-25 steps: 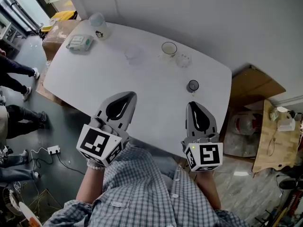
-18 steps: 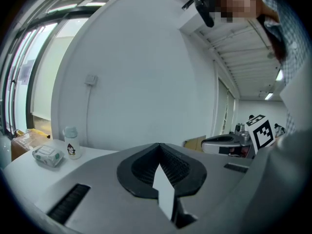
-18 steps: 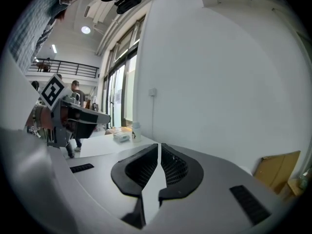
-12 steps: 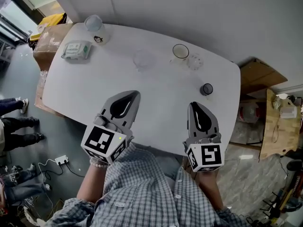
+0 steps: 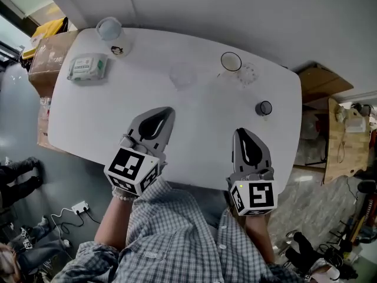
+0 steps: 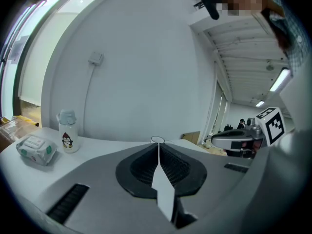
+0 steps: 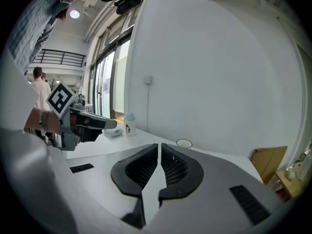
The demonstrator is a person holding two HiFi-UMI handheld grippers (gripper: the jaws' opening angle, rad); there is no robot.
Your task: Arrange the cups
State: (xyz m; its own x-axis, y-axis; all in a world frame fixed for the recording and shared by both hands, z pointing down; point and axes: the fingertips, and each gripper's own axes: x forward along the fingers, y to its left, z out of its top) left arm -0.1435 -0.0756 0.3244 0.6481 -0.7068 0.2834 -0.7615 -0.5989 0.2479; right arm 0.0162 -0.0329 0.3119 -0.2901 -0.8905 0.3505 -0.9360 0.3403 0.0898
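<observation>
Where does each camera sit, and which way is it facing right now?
Head view: on the person's head, looking steeply down at the white table; shows the checked shirt, left gripper and right gripper.
Left gripper view: on that gripper, facing along its shut fingers toward the wall; right gripper at right.
Right gripper view: likewise, fingers shut; left gripper at left.
Shared: penguin bottle and wipes pack in all three.

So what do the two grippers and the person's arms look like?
The left gripper and the right gripper are grey, leaf-shaped paddles with black ribbed teardrop pads. Each carries a white cube printed with black square markers. The person wears a blue-grey and white checked shirt and a pale beaded bracelet on the left wrist.
</observation>
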